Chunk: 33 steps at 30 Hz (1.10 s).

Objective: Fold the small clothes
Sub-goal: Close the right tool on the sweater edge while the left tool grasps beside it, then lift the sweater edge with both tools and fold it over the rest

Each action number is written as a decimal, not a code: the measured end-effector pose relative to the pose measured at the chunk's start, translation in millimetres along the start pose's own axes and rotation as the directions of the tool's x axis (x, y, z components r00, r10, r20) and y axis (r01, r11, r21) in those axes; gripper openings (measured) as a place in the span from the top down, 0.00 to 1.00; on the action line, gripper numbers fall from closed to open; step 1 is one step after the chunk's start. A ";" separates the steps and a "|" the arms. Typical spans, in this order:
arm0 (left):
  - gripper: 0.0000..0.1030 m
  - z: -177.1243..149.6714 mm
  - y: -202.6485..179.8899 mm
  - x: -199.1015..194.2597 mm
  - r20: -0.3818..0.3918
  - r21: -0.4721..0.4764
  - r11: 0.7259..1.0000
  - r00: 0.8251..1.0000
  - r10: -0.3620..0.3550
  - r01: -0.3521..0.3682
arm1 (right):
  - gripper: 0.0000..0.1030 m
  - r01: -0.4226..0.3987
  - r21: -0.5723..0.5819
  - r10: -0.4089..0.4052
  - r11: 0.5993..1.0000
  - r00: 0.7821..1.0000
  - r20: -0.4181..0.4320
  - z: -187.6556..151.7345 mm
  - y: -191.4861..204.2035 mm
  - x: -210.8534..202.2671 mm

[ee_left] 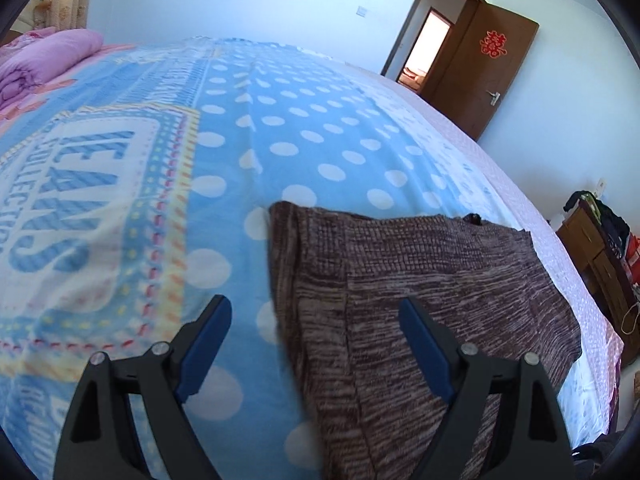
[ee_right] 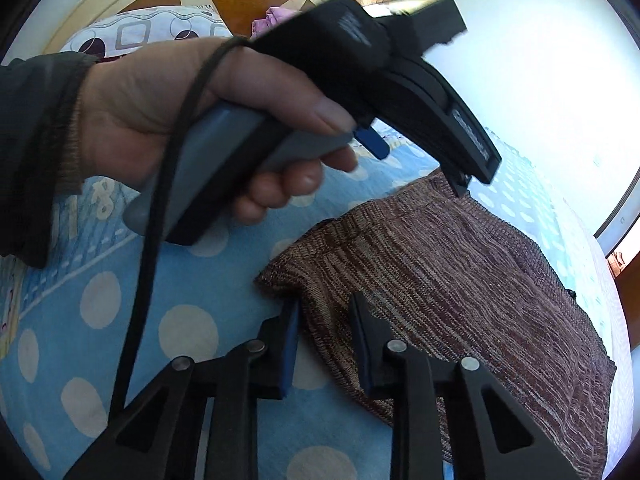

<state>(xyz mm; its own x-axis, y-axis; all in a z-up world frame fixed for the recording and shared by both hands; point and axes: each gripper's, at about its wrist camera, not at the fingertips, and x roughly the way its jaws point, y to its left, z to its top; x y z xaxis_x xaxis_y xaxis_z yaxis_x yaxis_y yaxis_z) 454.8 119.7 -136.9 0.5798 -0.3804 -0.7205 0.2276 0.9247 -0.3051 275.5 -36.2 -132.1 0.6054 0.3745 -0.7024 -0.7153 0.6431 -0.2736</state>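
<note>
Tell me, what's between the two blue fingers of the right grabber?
The edge of the brown knitted cloth sits between the right gripper's fingers, over the dotted blue bedsheet. The right wrist view shows it.

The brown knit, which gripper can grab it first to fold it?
Probably the right. The right gripper already has the brown knit's corner between its fingers, on the blue blanket. The left gripper hangs wide open above the knit's edge, gripping nothing.
</note>
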 end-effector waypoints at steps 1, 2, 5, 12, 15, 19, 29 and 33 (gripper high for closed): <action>0.15 0.7 -0.6 3.6 -0.009 0.007 1.000 1.000 0.006 -0.006 | 0.79 0.000 -0.004 0.000 1.000 1.000 -0.001 0.2 0.7 0.7; 0.16 1.4 -0.3 6.5 -0.014 0.008 1.000 1.000 0.008 -0.008 | 0.80 0.002 -0.007 -0.002 1.000 1.000 -0.002 0.5 1.2 1.5; 0.21 4.6 2.3 14.8 -0.033 -0.007 1.000 0.999 -0.007 0.006 | 0.84 0.009 -0.019 -0.009 1.000 1.000 -0.002 0.3 4.5 1.7; 0.75 9.1 7.2 26.5 -0.064 -0.034 0.999 0.997 -0.044 0.042 | 0.87 0.006 -0.018 -0.006 1.000 1.000 -0.005 1.2 7.2 3.6; 0.89 9.7 9.1 25.4 -0.063 -0.070 0.994 0.994 -0.088 0.083 | 0.92 -0.002 -0.011 0.002 1.000 1.000 0.002 1.4 6.1 0.1; 0.90 11.0 7.2 22.1 -0.067 -0.094 0.993 0.995 -0.078 0.071 | 0.93 -0.033 0.028 0.032 0.999 0.999 0.025 -2.0 -1.8 -16.0; 0.92 18.1 -4.3 -1.6 -0.036 -0.121 0.990 0.996 -0.078 0.073 | 0.93 -0.064 0.122 0.054 0.990 0.995 0.083 -23.7 -28.8 -49.6; 0.92 23.7 -16.4 -15.1 -0.007 -0.111 0.990 0.996 -0.084 0.083 | 0.93 -0.059 0.155 0.043 0.986 0.994 0.105 -31.5 -40.0 -60.5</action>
<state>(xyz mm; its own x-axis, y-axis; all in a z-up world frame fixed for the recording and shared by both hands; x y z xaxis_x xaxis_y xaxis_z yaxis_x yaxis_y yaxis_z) 460.9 110.6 -106.3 0.5529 -0.4568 -0.6969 0.1861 0.8829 -0.4311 256.5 -105.6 -99.3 0.6072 0.4696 -0.6409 -0.6869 0.7156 -0.1264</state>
